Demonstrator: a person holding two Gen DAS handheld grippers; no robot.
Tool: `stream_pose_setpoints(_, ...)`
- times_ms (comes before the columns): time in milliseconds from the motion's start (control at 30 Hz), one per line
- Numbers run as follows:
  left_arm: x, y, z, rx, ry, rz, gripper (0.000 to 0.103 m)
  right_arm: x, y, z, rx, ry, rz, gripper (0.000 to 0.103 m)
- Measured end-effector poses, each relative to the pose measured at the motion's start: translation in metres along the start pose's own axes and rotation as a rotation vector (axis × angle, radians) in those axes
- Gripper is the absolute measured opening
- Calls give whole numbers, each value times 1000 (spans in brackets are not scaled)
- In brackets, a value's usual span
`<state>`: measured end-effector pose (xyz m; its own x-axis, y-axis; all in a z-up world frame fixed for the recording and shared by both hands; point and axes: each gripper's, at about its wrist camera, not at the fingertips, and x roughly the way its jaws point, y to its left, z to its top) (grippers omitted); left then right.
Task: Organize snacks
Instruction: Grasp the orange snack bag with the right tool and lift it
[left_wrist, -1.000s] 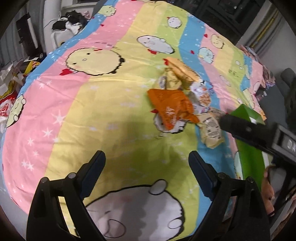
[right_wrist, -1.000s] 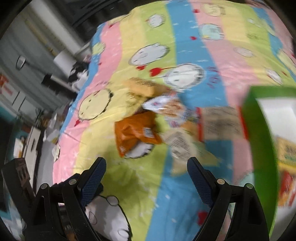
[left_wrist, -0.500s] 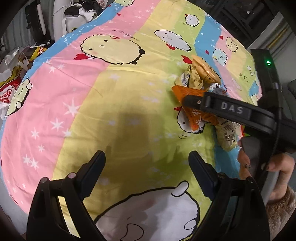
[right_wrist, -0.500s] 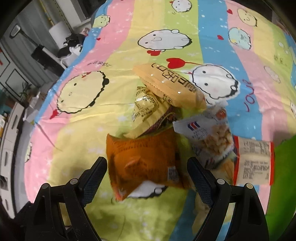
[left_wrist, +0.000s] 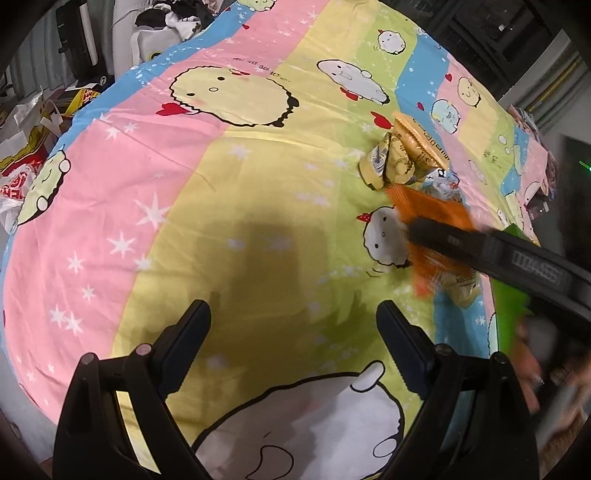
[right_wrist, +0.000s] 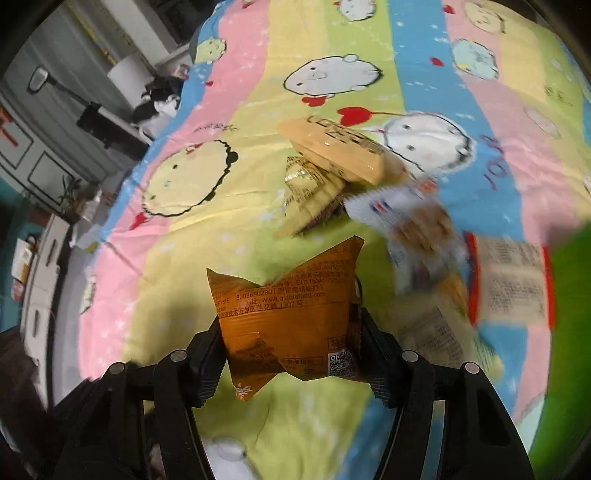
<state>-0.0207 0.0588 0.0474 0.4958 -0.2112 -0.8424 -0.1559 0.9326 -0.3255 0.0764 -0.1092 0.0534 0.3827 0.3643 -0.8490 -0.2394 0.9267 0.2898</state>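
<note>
Across the bed, a striped cartoon-print bedsheet (right_wrist: 207, 266) carries a green box (right_wrist: 565, 350) at 3 o'clock and a loose pile of snack packets (right_wrist: 369, 173) at 12 o'clock of the right gripper (right_wrist: 291, 365). Its jaws have just been closing and now pinch the orange snack packet (right_wrist: 291, 317), crumpled between the pads at 6 o'clock. Over bare sheet, the left gripper (left_wrist: 293, 339) stands spread wide and empty, the pile at its 2 o'clock.
</note>
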Motion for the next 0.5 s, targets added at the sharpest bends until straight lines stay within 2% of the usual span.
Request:
stream_pose_setpoints(233,-2,-6,-4,20,-6,11,91,-27,-11,-50,78,33,17,67)
stream_pose_setpoints(333,-2,-14,-8,39,-6,12,91,-27,-17,-68,93,48,-29,67)
stream_pose_setpoints(400,-2,-21,-10,51,-3,1,91,-26,-24,-73,119,63,-45,68)
stream_pose_setpoints(500,-3,-30,-12,66,1,-19,91,-25,-36,-75,181,73,-13,70)
